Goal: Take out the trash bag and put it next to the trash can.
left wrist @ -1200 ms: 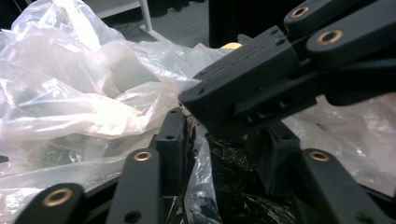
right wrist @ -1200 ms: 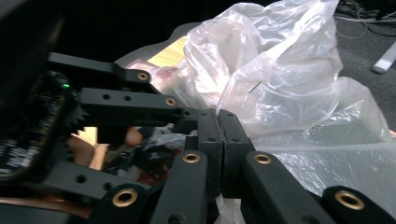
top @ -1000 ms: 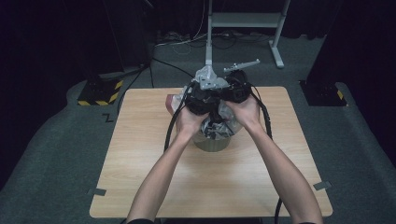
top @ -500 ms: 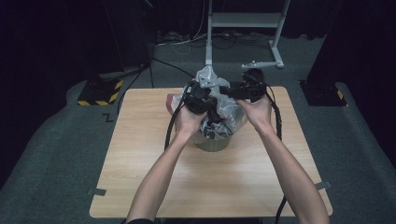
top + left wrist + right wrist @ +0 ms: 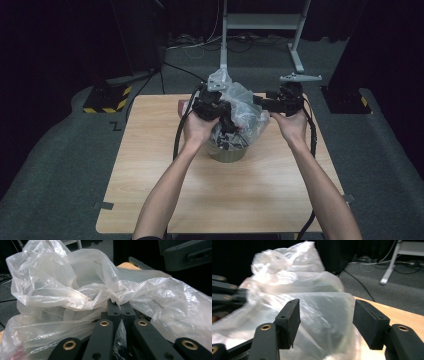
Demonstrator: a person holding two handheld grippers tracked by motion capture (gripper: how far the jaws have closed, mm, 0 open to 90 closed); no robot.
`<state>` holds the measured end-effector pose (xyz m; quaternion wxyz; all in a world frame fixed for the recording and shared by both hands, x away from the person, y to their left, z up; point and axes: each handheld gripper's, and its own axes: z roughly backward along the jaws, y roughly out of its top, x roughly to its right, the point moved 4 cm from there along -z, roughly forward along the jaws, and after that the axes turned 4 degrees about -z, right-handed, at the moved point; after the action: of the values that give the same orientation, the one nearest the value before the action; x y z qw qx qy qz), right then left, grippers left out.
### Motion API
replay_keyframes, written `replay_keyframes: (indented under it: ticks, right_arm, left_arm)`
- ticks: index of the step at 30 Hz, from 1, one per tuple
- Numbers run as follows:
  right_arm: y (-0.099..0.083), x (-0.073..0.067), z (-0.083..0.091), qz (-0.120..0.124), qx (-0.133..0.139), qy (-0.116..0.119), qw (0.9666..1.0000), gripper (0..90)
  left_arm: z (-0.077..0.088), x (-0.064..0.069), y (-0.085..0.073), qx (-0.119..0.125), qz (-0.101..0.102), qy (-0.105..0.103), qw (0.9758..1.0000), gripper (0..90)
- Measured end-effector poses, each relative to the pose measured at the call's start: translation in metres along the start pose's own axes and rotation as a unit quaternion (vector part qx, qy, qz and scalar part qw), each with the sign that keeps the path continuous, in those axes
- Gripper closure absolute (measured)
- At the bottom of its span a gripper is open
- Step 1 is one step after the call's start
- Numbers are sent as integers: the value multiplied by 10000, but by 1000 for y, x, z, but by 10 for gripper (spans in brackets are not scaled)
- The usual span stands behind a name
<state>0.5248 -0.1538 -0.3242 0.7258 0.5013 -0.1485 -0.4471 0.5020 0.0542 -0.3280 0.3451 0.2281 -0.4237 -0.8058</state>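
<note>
A crumpled clear plastic bag (image 5: 245, 112) lines a small grey bin (image 5: 227, 152) standing on the wooden table (image 5: 150, 165). My left gripper (image 5: 222, 117) is at the bag's left side, shut on a fold of the plastic bag (image 5: 75, 287); in the left gripper view the gripper (image 5: 121, 311) pinches the film between its closed jaws. My right gripper (image 5: 260, 101) is at the bag's right, level with its top, open. In the right gripper view the gripper (image 5: 325, 320) faces the bag (image 5: 312, 305), jaws apart with the film bulging between them, untouched as far as I can tell.
A grey metal stand (image 5: 260, 30) and cables lie on the floor behind the table. A black-and-yellow block (image 5: 105, 97) sits at the left beyond the table's corner. The near half of the table is bare wood.
My right gripper has moved away to the right of the bag and now stands open. The left gripper has stayed at the bag's left, holding it, and the bag is spread wider.
</note>
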Motion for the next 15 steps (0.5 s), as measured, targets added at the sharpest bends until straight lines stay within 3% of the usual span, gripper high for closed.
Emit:
replay_keyframes:
  ticks: [15]
  right_arm:
    - [-32, 37, 12, -149, 124, -424, 9989, 398]
  left_arm:
    - [15, -5, 5, 189, 124, -125, 9997, 892]
